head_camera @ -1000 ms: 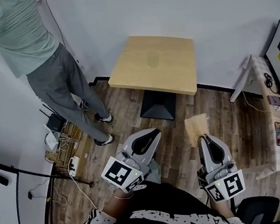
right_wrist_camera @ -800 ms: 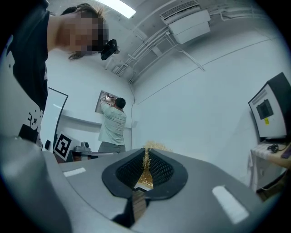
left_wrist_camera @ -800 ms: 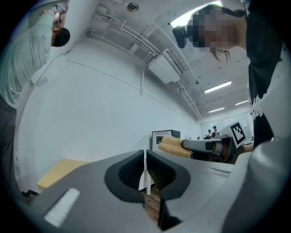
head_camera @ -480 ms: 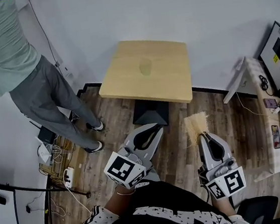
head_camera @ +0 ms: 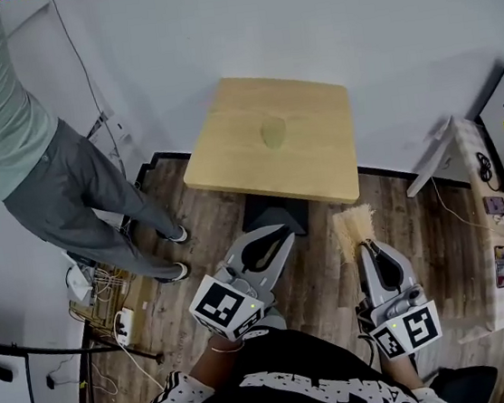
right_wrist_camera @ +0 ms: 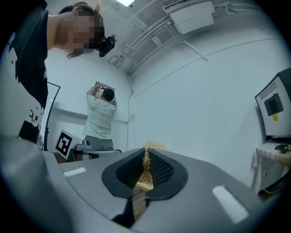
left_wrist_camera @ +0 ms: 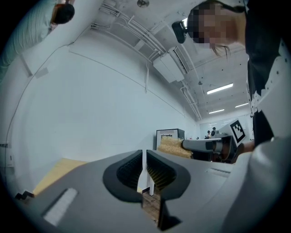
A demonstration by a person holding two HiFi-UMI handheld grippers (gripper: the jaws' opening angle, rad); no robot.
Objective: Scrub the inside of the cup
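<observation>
cup (head_camera: 273, 131): clear, faint, on the wooden table (head_camera: 227, 149), well ahead of both grippers; probably light, slick, tippy, so take the outer wall.
left gripper (left_wrist_camera: 144, 169): clenched, empty.
right gripper (right_wrist_camera: 145, 172): clamped on the straw-coloured fibre scrubber (head_camera: 354, 227), which looks soft.

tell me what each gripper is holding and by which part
The right gripper is shut on a tan fibrous scrubber, pinched by one end, with most of it sticking out past the jaw tips. The left gripper is shut and holds nothing.
</observation>
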